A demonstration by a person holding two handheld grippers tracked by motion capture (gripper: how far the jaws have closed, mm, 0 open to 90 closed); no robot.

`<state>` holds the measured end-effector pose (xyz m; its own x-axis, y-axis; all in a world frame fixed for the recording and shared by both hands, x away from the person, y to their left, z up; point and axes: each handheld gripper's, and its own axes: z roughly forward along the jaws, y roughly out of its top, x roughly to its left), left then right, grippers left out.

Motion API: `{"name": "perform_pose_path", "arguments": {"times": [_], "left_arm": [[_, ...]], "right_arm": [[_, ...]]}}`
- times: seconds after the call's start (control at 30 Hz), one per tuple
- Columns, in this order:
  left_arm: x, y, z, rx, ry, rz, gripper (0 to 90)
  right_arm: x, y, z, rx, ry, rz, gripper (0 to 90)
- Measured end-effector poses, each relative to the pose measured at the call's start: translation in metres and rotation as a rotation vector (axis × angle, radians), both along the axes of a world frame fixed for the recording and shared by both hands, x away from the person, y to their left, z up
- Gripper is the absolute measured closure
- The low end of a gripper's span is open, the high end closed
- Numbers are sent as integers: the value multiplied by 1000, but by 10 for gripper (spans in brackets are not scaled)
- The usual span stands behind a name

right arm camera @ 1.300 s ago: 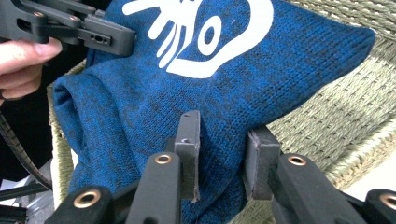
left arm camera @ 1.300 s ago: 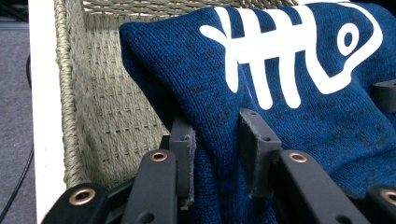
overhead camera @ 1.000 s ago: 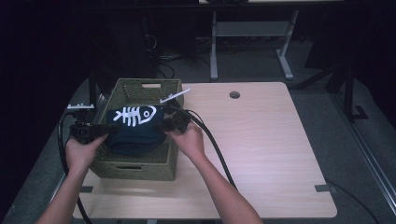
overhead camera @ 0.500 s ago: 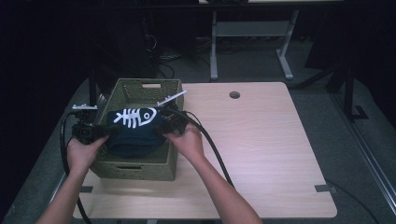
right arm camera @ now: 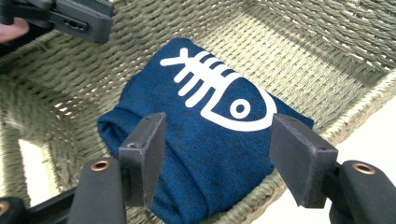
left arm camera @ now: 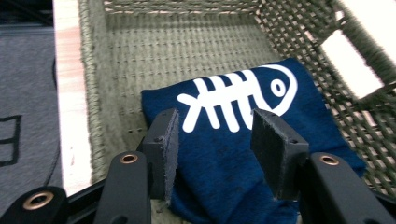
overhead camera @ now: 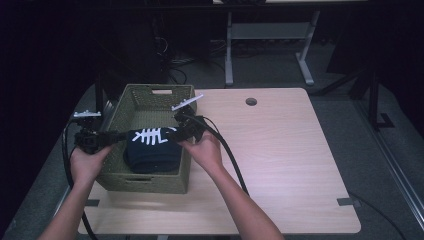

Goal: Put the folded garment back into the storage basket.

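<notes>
A folded navy cloth (overhead camera: 150, 150) with a white fish-skeleton print lies inside the olive woven basket (overhead camera: 150, 89), towards its near end. My left gripper (overhead camera: 119, 135) reaches in over the basket's left rim. In the left gripper view it (left arm camera: 215, 125) stands open just above the cloth (left arm camera: 224, 163), jaws apart and holding nothing. My right gripper (overhead camera: 174, 131) comes in over the right rim. It (right arm camera: 218, 133) is open too, hovering over the cloth (right arm camera: 154, 102). The left gripper (right arm camera: 79, 18) shows across the basket in the right gripper view.
The basket stands on the left part of a light wooden table (overhead camera: 290, 150). A cable hole (overhead camera: 251, 101) is near the far edge. A black cable (overhead camera: 230, 150) trails from the right gripper across the table. Dark floor and desk legs lie beyond.
The cloth sits slightly lower in the basket than a second ago. Both hands have stayed at the basket's two sides.
</notes>
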<state>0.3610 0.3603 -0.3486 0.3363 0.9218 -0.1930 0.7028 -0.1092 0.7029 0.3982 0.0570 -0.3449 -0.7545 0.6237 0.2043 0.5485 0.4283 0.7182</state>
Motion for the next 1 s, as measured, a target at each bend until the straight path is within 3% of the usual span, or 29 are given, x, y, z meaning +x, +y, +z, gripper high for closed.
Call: {"name": "perform_pose_path", "arguments": {"times": [0.1, 0.3, 0.37, 0.63, 0.7, 1.0], "left_arm": [[-1, -4, 1, -5, 5, -21, 505], [-2, -14, 7, -20, -22, -53, 483], [-3, -20, 10, -69, -40, -58, 480], [-4, -37, 18, -68, -69, -96, 454], [-5, -40, 19, -68, -73, -98, 439], [-5, -50, 21, -82, -85, -105, 369]], "right_arm": [[0, -6, 2, 28, 24, 10, 363], [1, -18, 7, 53, 22, 19, 354], [0, -26, 10, 77, 18, 20, 353], [-2, -46, 14, 114, 11, 9, 338], [-2, -53, 15, 121, -6, 6, 330], [-6, -77, 16, 144, -4, -9, 321]]}}
